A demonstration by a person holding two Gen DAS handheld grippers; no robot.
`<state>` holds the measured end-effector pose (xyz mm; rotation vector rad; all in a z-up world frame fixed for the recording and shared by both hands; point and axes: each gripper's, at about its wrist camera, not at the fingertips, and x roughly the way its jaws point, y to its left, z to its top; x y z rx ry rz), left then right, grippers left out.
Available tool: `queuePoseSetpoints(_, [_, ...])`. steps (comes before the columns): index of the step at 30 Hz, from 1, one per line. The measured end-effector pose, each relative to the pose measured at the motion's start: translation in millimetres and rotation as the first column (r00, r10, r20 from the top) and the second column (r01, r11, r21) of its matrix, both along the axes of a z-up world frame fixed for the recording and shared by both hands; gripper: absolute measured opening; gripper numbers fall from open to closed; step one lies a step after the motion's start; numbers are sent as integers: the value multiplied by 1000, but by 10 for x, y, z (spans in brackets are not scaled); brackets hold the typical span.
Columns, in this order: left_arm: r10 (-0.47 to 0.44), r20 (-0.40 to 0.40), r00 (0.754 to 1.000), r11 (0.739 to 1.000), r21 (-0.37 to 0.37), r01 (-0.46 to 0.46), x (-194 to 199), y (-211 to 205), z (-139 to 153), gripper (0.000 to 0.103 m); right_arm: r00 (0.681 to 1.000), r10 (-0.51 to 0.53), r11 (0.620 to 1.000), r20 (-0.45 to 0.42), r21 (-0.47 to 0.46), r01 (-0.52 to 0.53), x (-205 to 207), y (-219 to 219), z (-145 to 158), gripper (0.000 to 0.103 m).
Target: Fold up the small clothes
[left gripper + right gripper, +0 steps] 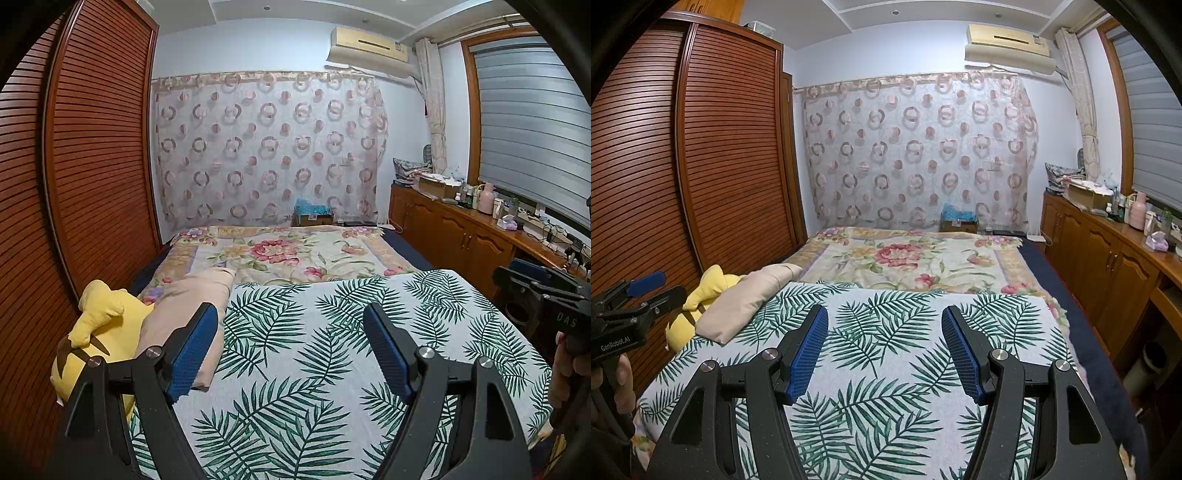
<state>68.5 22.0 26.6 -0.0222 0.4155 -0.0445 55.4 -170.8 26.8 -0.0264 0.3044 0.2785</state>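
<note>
**Left wrist view: two open grippers over a leaf-print cloth, no small garment in sight**

The left wrist view shows the left gripper (291, 345) low in the frame, its two blue-padded jaws standing wide apart with nothing between them. Beneath it a single leaf-print cloth (332, 332) lies flat across the near end of the bed. At the lower left sit one beige pillow (192, 306) and one yellow plush toy (99, 332), touching each other. Beyond the leaf-print cloth, mid-frame, lies one floral blanket (280, 254). At the right edge the right gripper (543, 284) shows from the side, held by a hand (565, 369).

In the right wrist view, the right gripper (884, 343) fills the bottom centre, its two jaws also parted and empty above the leaf-print cloth (886, 369). The left gripper (653, 286) appears at the left edge, gripped by a hand (620, 380).

One slatted wooden wardrobe (713, 147) fills the left, one circle-patterned curtain (916, 151) hangs at centre, one air conditioner (1008, 44) sits at upper right, and one wooden cabinet (1108, 254) runs along the right.

No small garment can be told apart in either view; the leaf-print cloth is the only spread fabric near the grippers.
</note>
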Motion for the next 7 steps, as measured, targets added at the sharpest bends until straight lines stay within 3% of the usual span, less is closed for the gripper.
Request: queuePoseSetpoints(7, [0,0,1000,1000,0,0,3,4,1,82,1000,1,1000,-3,1,-1,7,-7,-2,66])
